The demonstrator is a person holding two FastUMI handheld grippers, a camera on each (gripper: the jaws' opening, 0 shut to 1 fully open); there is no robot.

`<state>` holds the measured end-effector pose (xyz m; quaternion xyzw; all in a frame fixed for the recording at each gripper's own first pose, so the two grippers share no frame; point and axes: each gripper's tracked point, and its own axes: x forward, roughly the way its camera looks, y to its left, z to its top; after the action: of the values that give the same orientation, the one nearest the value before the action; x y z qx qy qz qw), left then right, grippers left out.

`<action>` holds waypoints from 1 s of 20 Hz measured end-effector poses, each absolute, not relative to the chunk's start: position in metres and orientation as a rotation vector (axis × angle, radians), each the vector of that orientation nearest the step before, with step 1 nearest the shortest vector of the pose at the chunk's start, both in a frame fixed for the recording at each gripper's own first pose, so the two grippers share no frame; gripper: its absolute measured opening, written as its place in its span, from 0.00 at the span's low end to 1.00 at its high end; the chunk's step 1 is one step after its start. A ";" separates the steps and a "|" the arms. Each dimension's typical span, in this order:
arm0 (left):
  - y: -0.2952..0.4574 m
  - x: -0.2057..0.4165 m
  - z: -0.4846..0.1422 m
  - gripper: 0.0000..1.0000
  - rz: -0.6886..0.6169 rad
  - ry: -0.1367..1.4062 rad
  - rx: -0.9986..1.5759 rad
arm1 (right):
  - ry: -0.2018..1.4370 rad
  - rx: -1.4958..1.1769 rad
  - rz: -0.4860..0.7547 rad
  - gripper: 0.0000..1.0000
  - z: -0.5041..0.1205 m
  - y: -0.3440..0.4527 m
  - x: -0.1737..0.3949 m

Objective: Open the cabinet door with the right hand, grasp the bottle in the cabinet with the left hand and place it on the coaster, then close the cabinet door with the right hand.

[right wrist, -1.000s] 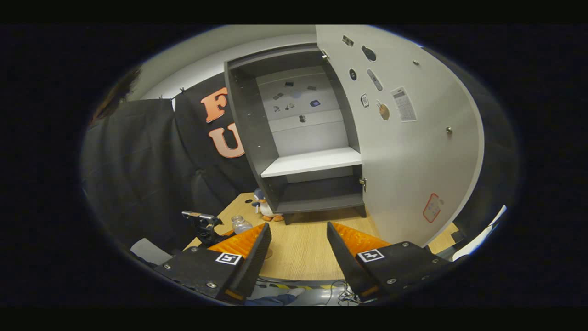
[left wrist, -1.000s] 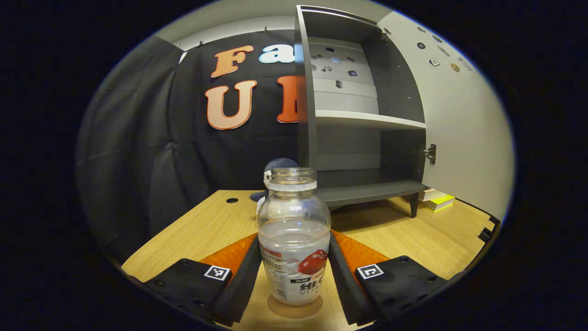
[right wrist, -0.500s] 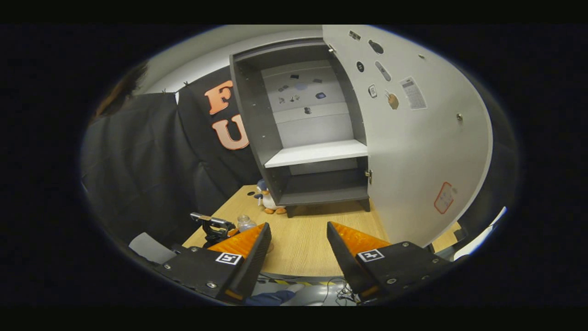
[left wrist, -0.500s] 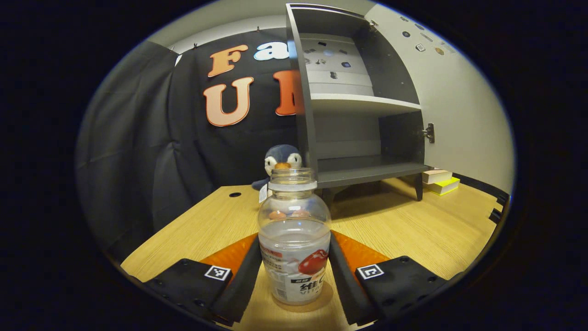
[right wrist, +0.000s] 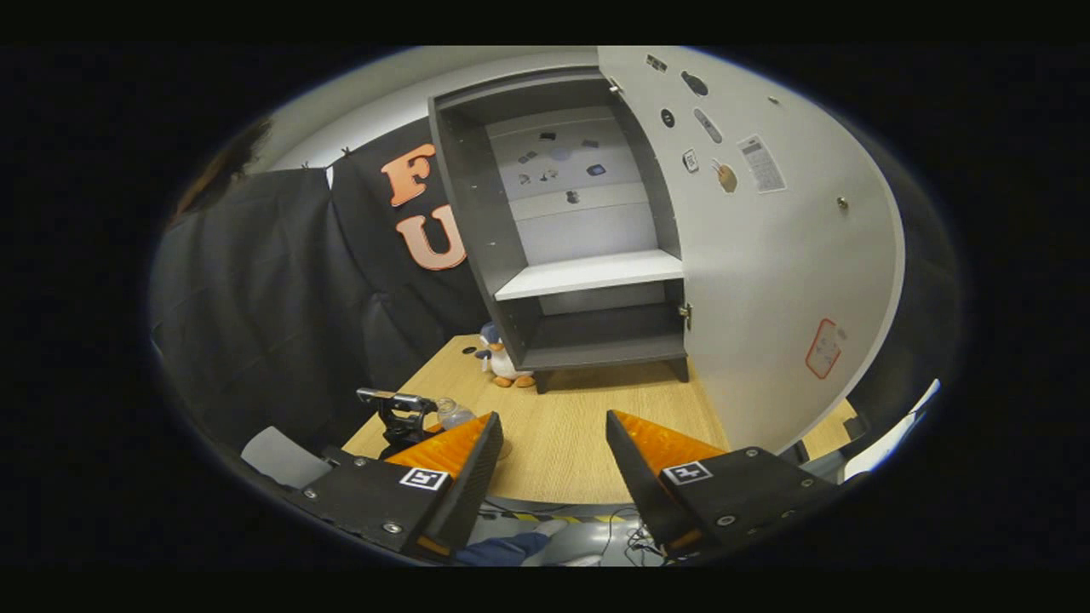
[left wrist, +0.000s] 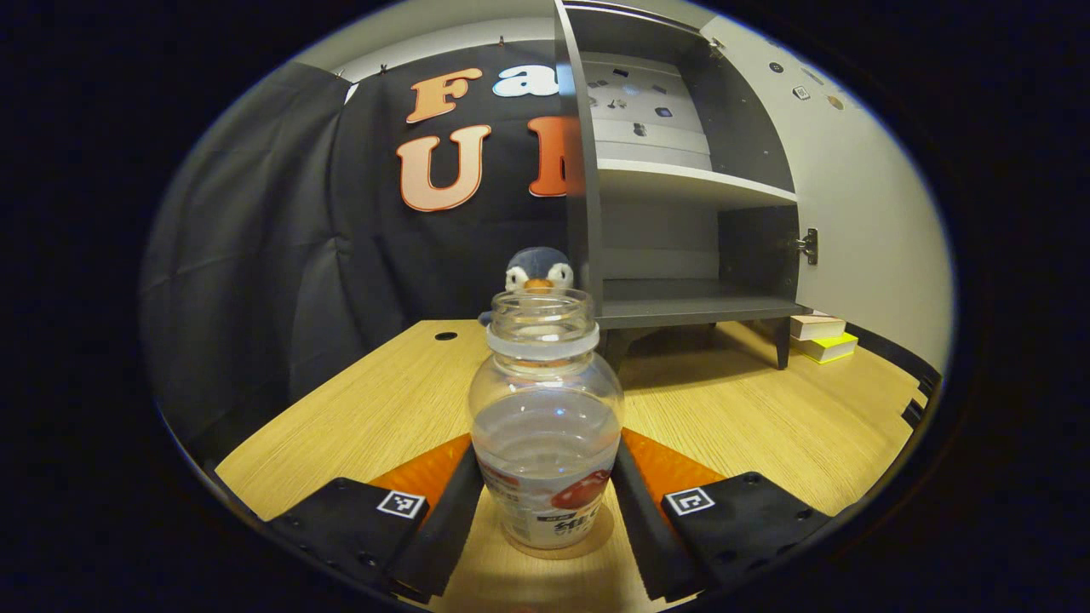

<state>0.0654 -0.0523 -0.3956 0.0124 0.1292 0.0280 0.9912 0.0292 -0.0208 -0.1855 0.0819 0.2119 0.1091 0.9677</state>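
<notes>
A clear bottle (left wrist: pixel 545 426) with no cap, part full of clear liquid, stands upright on a round brown coaster (left wrist: pixel 600 538) on the wooden table (left wrist: pixel 358 409). My left gripper (left wrist: pixel 547 455) is shut on it, one finger against each side of its lower body. The grey cabinet (left wrist: pixel 681 183) stands open behind it, its shelves bare. In the right gripper view my right gripper (right wrist: pixel 553 426) hangs open over the table's front edge, holding nothing. There the bottle (right wrist: pixel 451 413) shows small at the left, and the cabinet door (right wrist: pixel 766 281) is swung wide to the right.
A plush penguin (left wrist: pixel 538 268) sits by the cabinet's left leg. A stack of books (left wrist: pixel 822 336) lies under the open door. A person in dark clothing (right wrist: pixel 238 281) stands at the left. Cables lie on the floor below the table edge.
My left gripper has drawn back and sunk a little with the bottle, so the penguin now shows above the bottle's mouth. The right gripper has drifted slightly and stays open.
</notes>
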 end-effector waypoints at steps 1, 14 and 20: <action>-0.053 0.066 -0.389 0.88 0.046 0.236 0.004 | 0.429 0.166 0.221 0.76 -0.185 -0.021 0.027; -0.050 0.048 -0.328 0.91 0.051 0.164 0.055 | 0.376 0.178 0.235 0.77 -0.168 -0.020 0.010; -0.059 0.034 -0.269 0.91 0.028 0.118 0.039 | 0.293 0.174 0.202 0.77 -0.135 -0.042 -0.011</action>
<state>0.0339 -0.0591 -0.2686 0.0196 0.0591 0.0138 0.9980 -0.0108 -0.0418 -0.1350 0.0865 0.1453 0.1002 0.9805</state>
